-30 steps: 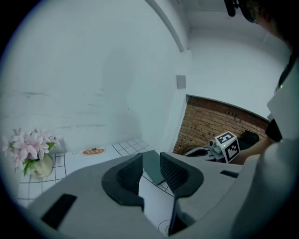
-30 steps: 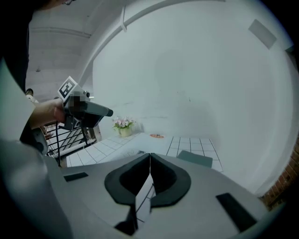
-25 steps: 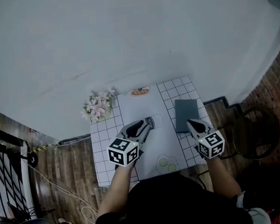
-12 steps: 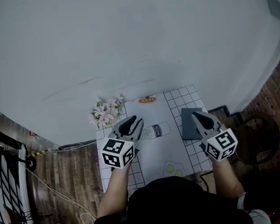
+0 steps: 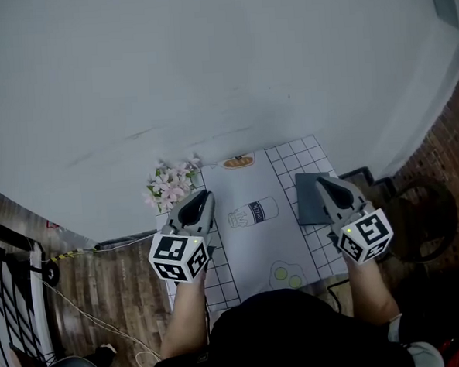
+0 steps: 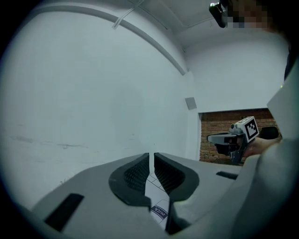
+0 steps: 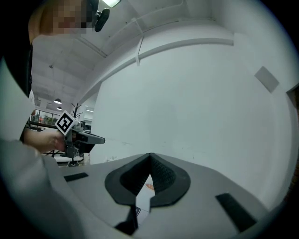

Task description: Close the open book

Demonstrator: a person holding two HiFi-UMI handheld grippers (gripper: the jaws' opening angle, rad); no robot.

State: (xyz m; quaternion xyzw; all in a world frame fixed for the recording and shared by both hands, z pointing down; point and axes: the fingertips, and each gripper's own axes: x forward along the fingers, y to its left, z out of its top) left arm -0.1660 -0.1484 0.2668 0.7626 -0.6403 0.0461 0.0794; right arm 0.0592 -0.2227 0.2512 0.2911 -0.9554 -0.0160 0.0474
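The book (image 5: pixel 311 199) is dark grey and lies closed on the right side of the small checked table (image 5: pixel 288 160). My right gripper (image 5: pixel 323 183) hovers above the book's near right edge, shut and empty; its pads (image 7: pixel 160 173) meet at the tip. My left gripper (image 5: pixel 203 196) hangs over the table's left side, near the flowers (image 5: pixel 168 186). Its jaws are closing, with only a narrow slit left and nothing between the pads (image 6: pixel 136 173). Both grippers point roughly level toward the white wall, each showing in the other's view: right gripper (image 6: pixel 214 138), left gripper (image 7: pixel 100 139).
A white mat (image 5: pixel 245 189) with a milk bottle drawing (image 5: pixel 253 213) and printed eggs (image 5: pixel 286 275) covers the table's middle. A dark chair (image 5: pixel 419 220) stands to the right on the wooden floor. Cables lie on the floor at the left.
Both grippers have risen off the table toward the camera. The left one has drifted left off the mat and its wide jaws have nearly come together. The book has not moved.
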